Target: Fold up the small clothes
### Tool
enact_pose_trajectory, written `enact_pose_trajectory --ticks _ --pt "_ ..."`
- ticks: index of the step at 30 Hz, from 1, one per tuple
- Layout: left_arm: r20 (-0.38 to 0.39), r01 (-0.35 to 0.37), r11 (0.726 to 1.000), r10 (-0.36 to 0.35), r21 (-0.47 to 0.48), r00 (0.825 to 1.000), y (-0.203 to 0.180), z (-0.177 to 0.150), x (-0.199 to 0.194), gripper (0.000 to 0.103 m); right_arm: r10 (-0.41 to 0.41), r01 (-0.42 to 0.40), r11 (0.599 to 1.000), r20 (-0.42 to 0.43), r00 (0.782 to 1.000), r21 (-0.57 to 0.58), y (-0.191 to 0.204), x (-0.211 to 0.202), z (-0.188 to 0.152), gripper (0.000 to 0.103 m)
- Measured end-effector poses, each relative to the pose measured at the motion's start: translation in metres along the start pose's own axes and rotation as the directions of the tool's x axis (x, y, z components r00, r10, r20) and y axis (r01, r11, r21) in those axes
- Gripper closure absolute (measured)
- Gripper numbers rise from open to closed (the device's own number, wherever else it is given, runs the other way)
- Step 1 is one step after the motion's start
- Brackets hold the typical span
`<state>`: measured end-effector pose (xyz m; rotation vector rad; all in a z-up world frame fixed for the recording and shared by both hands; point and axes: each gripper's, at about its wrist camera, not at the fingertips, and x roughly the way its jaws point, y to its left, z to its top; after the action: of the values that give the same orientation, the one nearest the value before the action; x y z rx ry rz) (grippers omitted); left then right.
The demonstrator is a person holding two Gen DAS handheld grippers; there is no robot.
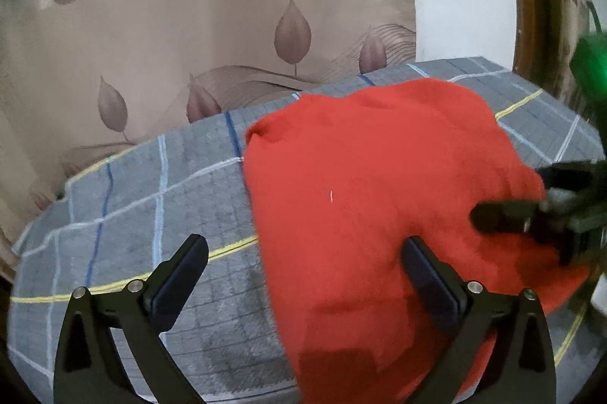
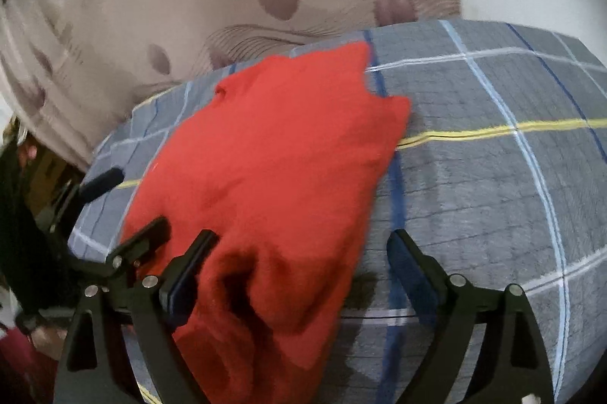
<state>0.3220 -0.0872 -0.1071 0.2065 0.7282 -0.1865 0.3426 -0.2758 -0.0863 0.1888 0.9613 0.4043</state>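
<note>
A red garment (image 1: 379, 199) is lying spread on a grey checked bedcover (image 1: 132, 214), with a beige leaf-print curtain (image 1: 189, 24) hanging behind the bed. The left gripper (image 1: 303, 252) is hovering over the garment's near left edge, its jaws standing wide apart and gripping nothing. The right gripper (image 2: 299, 248) is poised above the garment's bunched near end, jaws likewise spread apart, one finger over the red cloth and the other over the bedcover.
</note>
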Motion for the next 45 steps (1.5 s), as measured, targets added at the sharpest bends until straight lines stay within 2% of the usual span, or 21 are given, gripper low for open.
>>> enact_pose_trajectory --ticks 4,12,16,20,22,25,27,29,31,34,36,38,39,40,42,43,45 --pt "-0.025 0.103 0.993 -0.105 -0.062 0.994 0.011 0.005 0.009 0.001 0.004 -0.005 1.000 -0.013 1.000 -0.031 0.005 0.003 -0.001 0.011" --pt "-0.041 0.208 0.973 -0.213 -0.104 0.976 0.015 0.011 0.023 0.001 0.050 -0.051 0.999 -0.015 0.999 -0.016 0.002 0.004 0.001 0.005" --pt "-0.075 0.313 0.935 -0.329 -0.168 0.941 0.022 0.013 0.037 0.001 0.046 -0.046 0.999 -0.018 0.999 -0.028 0.005 0.006 0.001 0.003" --pt "-0.103 0.411 0.871 -0.451 -0.271 0.887 0.034 0.012 0.053 0.001 0.085 -0.085 0.996 -0.012 0.996 0.000 -0.001 0.005 0.002 0.002" --pt "-0.097 0.433 0.861 -0.471 -0.266 0.877 0.035 0.013 0.054 0.001 0.129 -0.128 0.991 -0.004 0.992 0.037 -0.008 0.003 0.003 0.002" --pt "-0.109 0.443 0.864 -0.477 -0.238 0.872 0.033 0.016 0.055 0.001 0.200 -0.199 0.974 0.006 0.980 0.107 -0.021 0.002 0.007 0.002" --pt "-0.117 0.453 0.868 -0.481 -0.205 0.869 0.032 0.019 0.055 0.001 0.225 -0.224 0.965 0.009 0.974 0.137 -0.025 0.001 0.008 0.002" --pt "-0.119 0.477 0.858 -0.502 -0.189 0.856 0.034 0.022 0.057 0.001 0.244 -0.242 0.959 0.007 0.970 0.148 -0.026 0.002 0.010 0.002" --pt "-0.108 0.517 0.830 -0.545 -0.211 0.831 0.042 0.023 0.061 0.001 0.265 -0.263 0.954 0.002 0.964 0.148 -0.027 0.004 0.014 0.002" --pt "-0.073 0.594 0.745 -0.640 -0.302 0.765 0.060 0.023 0.072 0.001 0.277 -0.274 0.952 -0.006 0.961 0.140 -0.029 0.008 0.020 0.002" --pt "-0.044 0.629 0.694 -0.683 -0.352 0.729 0.070 0.024 0.079 0.001 0.260 -0.256 0.958 -0.015 0.966 0.126 -0.030 0.013 0.027 0.002" --pt "-0.023 0.653 0.653 -0.714 -0.385 0.700 0.077 0.025 0.085 0.001 0.259 -0.255 0.960 -0.023 0.966 0.114 -0.031 0.018 0.032 0.002" --pt "-0.016 0.659 0.643 -0.720 -0.390 0.693 0.079 0.027 0.087 0.001 0.261 -0.257 0.960 -0.025 0.965 0.109 -0.031 0.021 0.035 0.002" --pt "-0.014 0.661 0.640 -0.723 -0.390 0.691 0.079 0.028 0.088 0.001 0.265 -0.261 0.960 -0.028 0.964 0.106 -0.031 0.023 0.037 0.002" --pt "-0.027 0.654 0.659 -0.711 -0.371 0.702 0.075 0.030 0.089 0.001 0.277 -0.273 0.957 -0.030 0.960 0.100 -0.032 0.025 0.039 0.002" --pt "-0.044 0.641 0.684 -0.695 -0.348 0.718 0.070 0.031 0.088 0.001 0.284 -0.280 0.955 -0.031 0.958 0.098 -0.032 0.026 0.039 0.002" --pt "-0.082 0.601 0.752 -0.640 -0.270 0.764 0.055 0.033 0.083 0.001 0.302 -0.298 0.951 -0.039 0.952 0.088 -0.030 0.029 0.039 0.002"
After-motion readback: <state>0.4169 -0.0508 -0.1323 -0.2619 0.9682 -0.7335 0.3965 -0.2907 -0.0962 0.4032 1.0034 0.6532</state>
